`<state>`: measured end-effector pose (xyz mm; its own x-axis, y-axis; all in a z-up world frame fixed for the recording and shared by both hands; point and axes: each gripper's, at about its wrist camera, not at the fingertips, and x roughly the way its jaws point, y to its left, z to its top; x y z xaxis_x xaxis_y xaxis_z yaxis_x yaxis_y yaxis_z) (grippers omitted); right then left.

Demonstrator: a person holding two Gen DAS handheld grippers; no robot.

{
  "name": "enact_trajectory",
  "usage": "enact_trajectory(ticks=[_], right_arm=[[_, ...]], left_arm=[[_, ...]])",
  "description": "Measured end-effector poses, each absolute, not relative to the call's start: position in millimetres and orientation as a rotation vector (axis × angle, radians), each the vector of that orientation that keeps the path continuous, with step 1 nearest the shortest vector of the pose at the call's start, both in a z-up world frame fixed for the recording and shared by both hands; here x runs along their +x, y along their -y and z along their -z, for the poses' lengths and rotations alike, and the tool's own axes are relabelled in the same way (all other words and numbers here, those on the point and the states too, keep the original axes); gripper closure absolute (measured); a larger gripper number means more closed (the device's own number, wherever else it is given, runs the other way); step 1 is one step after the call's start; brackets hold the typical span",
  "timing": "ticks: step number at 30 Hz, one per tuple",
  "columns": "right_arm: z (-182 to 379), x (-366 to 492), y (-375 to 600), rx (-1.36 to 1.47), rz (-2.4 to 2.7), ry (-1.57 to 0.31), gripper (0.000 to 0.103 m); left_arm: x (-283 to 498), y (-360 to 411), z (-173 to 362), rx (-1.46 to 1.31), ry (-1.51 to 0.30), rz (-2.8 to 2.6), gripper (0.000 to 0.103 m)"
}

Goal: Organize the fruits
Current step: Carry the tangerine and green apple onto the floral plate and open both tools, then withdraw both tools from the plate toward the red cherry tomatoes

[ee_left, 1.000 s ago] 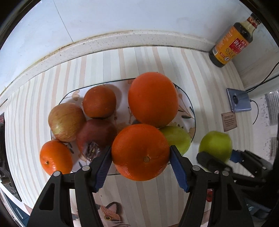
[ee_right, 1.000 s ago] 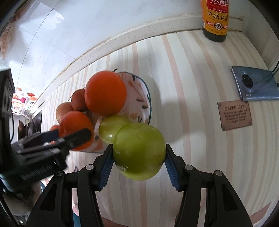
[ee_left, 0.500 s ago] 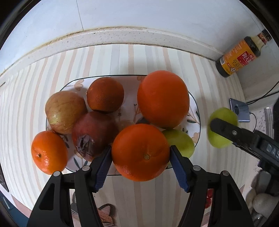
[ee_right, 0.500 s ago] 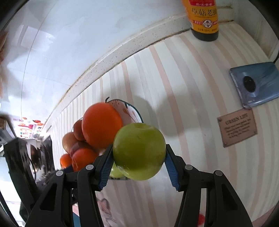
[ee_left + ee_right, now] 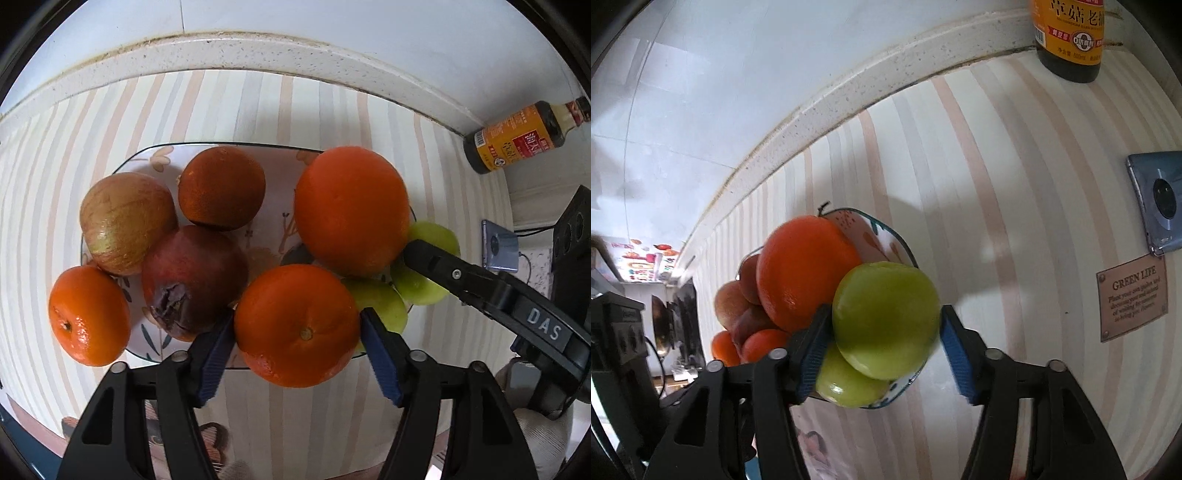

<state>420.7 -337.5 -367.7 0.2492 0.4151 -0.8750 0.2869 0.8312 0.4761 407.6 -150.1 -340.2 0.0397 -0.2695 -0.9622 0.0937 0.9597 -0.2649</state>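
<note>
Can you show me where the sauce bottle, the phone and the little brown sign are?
sauce bottle (image 5: 517, 142): left wrist view, on its orange label.
phone (image 5: 1160, 199): right wrist view, on its back beside the round camera.
brown sign (image 5: 1132, 295): right wrist view, on the lettered face.

A counter (image 5: 258, 107) covered in pale cream, grey and pink stripes runs to a speckled stone upstand (image 5: 280, 51) below a glossy white wall (image 5: 746, 81) that catches soft daylight. At the far right stand a dark sauce bottle (image 5: 1069, 40) with an orange label, a grey-blue phone (image 5: 1156, 201) lying camera-up, and a small brown plaque (image 5: 1132, 297) — "GREEN LIFE".
</note>
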Motion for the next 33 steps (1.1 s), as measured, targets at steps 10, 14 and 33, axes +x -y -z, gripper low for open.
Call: enact_trajectory(ticks=[10, 14, 33], right_arm=[[357.6, 421.8, 340.0, 0.637, -0.098, -1.322, 0.021], [353.8, 419.1, 341.5, 0.643, -0.095, -1.312, 0.021], [269.5, 343.0, 319.3, 0.340, 0.032, -1.167, 0.005]], left_arm=[[406.5, 155.7, 338.3, -0.129, -1.511, 0.295, 0.016], [405.5, 153.6, 334.6, -0.141, -1.503, 0.292, 0.016], [360.4, 116.8, 249.8, 0.074, -1.195, 0.196, 0.005]])
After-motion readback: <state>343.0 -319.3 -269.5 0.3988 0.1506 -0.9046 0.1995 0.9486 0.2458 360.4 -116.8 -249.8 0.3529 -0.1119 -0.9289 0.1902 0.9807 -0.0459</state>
